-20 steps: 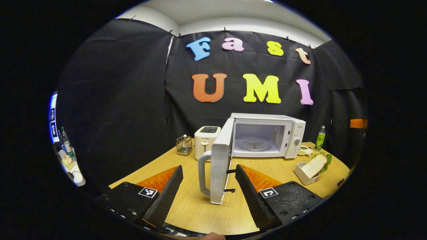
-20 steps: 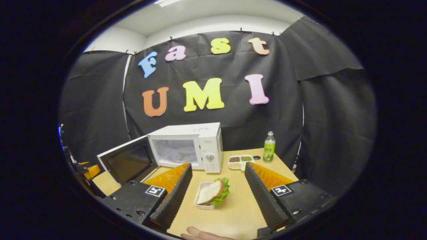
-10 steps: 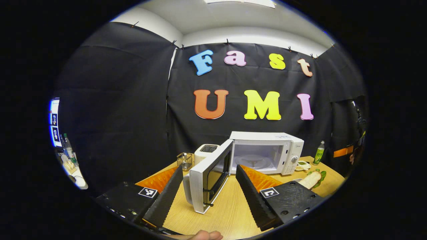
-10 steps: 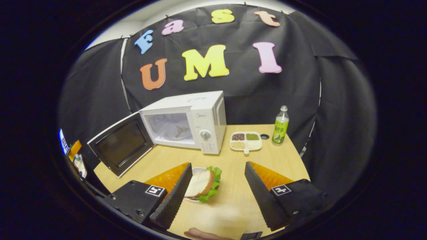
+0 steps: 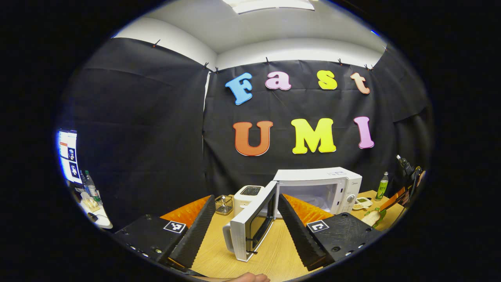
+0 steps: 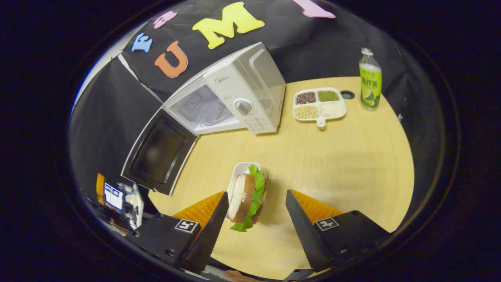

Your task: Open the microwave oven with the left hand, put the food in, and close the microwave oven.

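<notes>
On the pale wood-grain table [image 6: 352,156], going left to right in the right gripper view, the white boxy microwave oven [image 6: 238,98] stands at the far left edge with its door [image 6: 158,156] swung wide toward the near left, the dark window pane facing up and the smooth cavity exposed. In front of it, toward the near edge, lies the food [image 6: 247,197]: a sandwich of pale bread with ruffled green lettuce, propped in a small white rectangular dish [image 6: 237,176]. The right gripper [image 6: 256,227] hangs spread wide above it with ridged fingers on either side, touching nothing. Farther right, by the far edge, sit a white divided tray [image 6: 320,105] of beans and a green-labelled plastic bottle [image 6: 370,80]. In the left gripper view, a wire basket [image 5: 224,204] and white toaster [image 5: 247,196] stand left of the oven, and the left gripper [image 5: 246,231] is held wide, its fingers framing the door's curved handle [image 5: 227,239] without contact.
</notes>
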Demonstrator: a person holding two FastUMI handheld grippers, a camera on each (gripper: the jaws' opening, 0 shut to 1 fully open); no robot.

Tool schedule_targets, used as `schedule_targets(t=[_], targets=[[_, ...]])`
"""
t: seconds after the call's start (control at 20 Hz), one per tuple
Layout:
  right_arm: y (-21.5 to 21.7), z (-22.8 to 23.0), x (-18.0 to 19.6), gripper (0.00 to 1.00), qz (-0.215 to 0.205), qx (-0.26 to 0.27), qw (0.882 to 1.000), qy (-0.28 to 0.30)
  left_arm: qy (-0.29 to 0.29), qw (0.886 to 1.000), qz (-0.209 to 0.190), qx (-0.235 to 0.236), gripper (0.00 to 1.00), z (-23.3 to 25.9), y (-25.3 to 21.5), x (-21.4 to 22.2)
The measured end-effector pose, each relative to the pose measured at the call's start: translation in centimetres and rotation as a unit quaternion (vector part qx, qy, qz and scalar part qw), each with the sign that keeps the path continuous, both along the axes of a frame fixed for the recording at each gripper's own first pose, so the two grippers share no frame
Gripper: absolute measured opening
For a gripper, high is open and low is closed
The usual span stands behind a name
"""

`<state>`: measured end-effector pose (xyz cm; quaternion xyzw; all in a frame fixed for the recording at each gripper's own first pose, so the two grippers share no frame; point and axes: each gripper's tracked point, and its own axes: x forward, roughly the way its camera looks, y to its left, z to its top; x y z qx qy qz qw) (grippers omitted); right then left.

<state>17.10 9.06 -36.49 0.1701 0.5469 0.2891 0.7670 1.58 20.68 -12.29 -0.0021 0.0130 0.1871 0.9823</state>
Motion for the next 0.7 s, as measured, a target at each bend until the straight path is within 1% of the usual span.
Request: schedule_targets(t=[0.05, 0.1, 0.15, 0.2, 0.25, 0.3, 0.35, 0.4, 0.45, 0.5, 0.55, 0.6, 0.65, 0.7], targets=[[0.4, -0.3, -0.1, 0.82, -0.004, 0.020, 0.999, 0.030, 0.000, 1.000, 0.000, -0.003, 0.88, -0.2, -0.3, 0.0], [0.8, -0.8, -0.3, 0.78, -0.006, 0.033, 0.998, 0.056, -0.002, 1.000, 0.002, -0.006, 0.88, -0.1, -0.5, -0.1], [1.1, -1.3, -0.3, 0.86, -0.008, 0.045, 0.996, 0.076, -0.007, 1.000, 0.008, -0.009, 0.87, 0.1, -0.4, -0.3], [1.3, -1.9, -0.6, 0.80, -0.007, 0.055, 0.994, 0.097, -0.014, 1.000, 0.013, -0.012, 0.87, 0.4, -0.1, -0.4], [1.3, -2.4, -0.9, 0.61, -0.011, 0.057, 0.991, 0.121, -0.021, 1.000, 0.013, -0.017, 0.87, 0.7, -0.2, -0.5], [1.3, -2.1, -0.5, 0.30, -0.021, 0.059, 0.991, 0.121, -0.025, 0.999, 0.009, -0.022, 0.87, 0.7, -0.3, -0.6], [1.4, -2.0, -0.7, 0.37, -0.017, 0.055, 0.993, 0.107, -0.027, 0.999, 0.005, -0.022, 0.96, 0.7, -0.4, -0.9], [1.3, -1.7, -0.8, 0.34, -0.017, 0.046, 0.994, 0.093, -0.026, 0.999, 0.004, -0.020, 0.84, 0.7, -0.3, -1.0], [1.3, -0.9, -1.0, 0.34, -0.015, 0.038, 0.996, 0.077, -0.025, 1.000, 0.005, -0.018, 0.84, 0.6, 0.0, -1.0], [1.5, 0.6, -1.5, 0.25, -0.011, 0.032, 0.998, 0.058, -0.025, 1.000, 0.005, -0.018, 0.84, 0.6, 0.2, -1.1], [1.7, 1.8, -1.7, 0.25, 0.001, 0.024, 0.999, 0.037, -0.026, 0.999, 0.004, -0.021, 0.84, 0.5, 0.3, -1.2], [2.1, 3.0, -2.1, 0.33, 0.010, 0.016, 1.000, 0.013, -0.028, 0.999, 0.002, -0.024, 0.84, 0.4, 0.4, -1.4], [2.3, 3.9, -2.3, 0.34, 0.018, 0.004, 1.000, -0.010, -0.027, 0.999, 0.001, -0.028, 0.84, 0.1, 0.5, -1.4], [2.5, 4.8, -2.6, 0.26, 0.024, -0.011, 0.999, -0.036, -0.025, 0.999, 0.001, -0.030, 0.84, -0.2, 0.6, -1.5]])
